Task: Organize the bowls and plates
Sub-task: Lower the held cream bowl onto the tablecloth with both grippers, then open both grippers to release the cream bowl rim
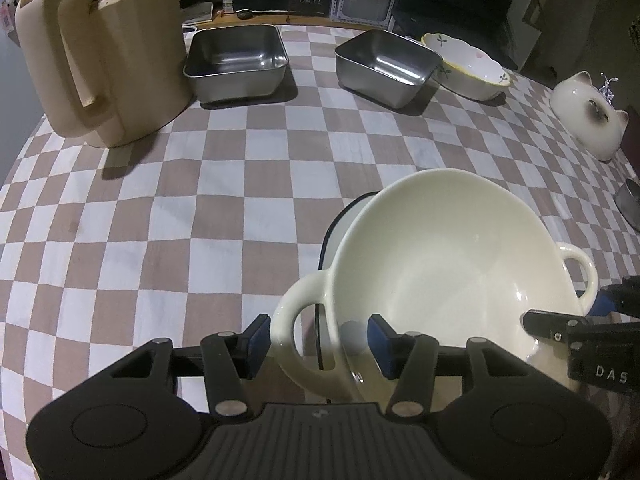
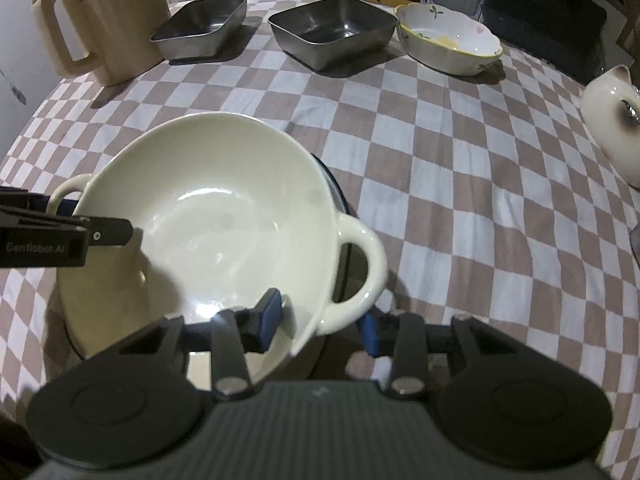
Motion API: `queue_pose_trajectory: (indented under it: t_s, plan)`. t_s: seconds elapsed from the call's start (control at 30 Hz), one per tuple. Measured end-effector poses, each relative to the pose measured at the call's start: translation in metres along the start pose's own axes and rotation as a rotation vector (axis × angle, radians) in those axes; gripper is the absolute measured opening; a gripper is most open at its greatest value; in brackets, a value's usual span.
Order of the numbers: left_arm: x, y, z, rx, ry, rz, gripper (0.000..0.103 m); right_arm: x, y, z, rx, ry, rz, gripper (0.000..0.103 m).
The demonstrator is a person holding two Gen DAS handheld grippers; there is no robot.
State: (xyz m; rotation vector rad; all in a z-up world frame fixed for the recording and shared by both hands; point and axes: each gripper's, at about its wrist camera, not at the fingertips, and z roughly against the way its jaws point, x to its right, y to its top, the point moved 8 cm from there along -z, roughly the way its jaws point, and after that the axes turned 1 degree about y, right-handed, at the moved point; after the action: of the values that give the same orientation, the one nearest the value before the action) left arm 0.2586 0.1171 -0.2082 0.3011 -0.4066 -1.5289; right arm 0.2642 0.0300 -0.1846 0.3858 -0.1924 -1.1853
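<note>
Both grippers, left (image 1: 316,344) and right (image 2: 320,322), stand apart, straddling the bowl's (image 1: 440,264) nine and three o'clock handles; heavy, slick, breakable

Pointed steeply down over the cream bowl (image 1: 452,276). Left gripper (image 1: 318,344) stood half open astride the bowl's left handle, pads clear of it. Right gripper (image 2: 320,322) straddled the rim by the right handle, likewise unclamped.

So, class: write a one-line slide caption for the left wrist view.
Left tool straddles a handle of the cream two-handled bowl on a checked tablecloth.
</note>
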Motion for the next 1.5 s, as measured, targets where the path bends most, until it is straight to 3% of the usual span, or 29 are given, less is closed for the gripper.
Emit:
queue_pose_trajectory:
  t_s: [0.5,0.8,0.87,0.97,1.07,1.27,1.5]
  plan:
    - [-0.004,-0.004,0.002,-0.041,-0.016,0.027,0.056,0.002,-0.003,-0.003,-0.024,0.064,-0.043,0.046]
    - [-0.005,-0.006,0.004,-0.052,0.027,0.007,0.067,0.004,-0.005,-0.002,-0.023,0.07,-0.061,0.055]
    - [-0.005,-0.007,0.005,-0.055,0.05,-0.001,0.078,0.004,-0.005,-0.002,-0.021,0.064,-0.053,0.056]
    - [-0.006,-0.009,0.008,-0.058,0.055,0.006,0.089,0.003,-0.006,-0.002,-0.024,0.067,-0.051,0.063]
    - [-0.008,-0.01,0.012,-0.057,0.059,0.017,0.099,0.004,-0.007,0.0,-0.012,0.081,-0.057,0.079]
    - [-0.01,-0.012,0.025,-0.039,0.071,0.044,0.103,0.009,-0.005,0.019,0.06,0.098,-0.073,0.103]
    - [0.001,-0.003,0.048,0.03,0.045,0.077,0.103,0.023,-0.004,0.041,0.129,0.11,-0.091,0.103]
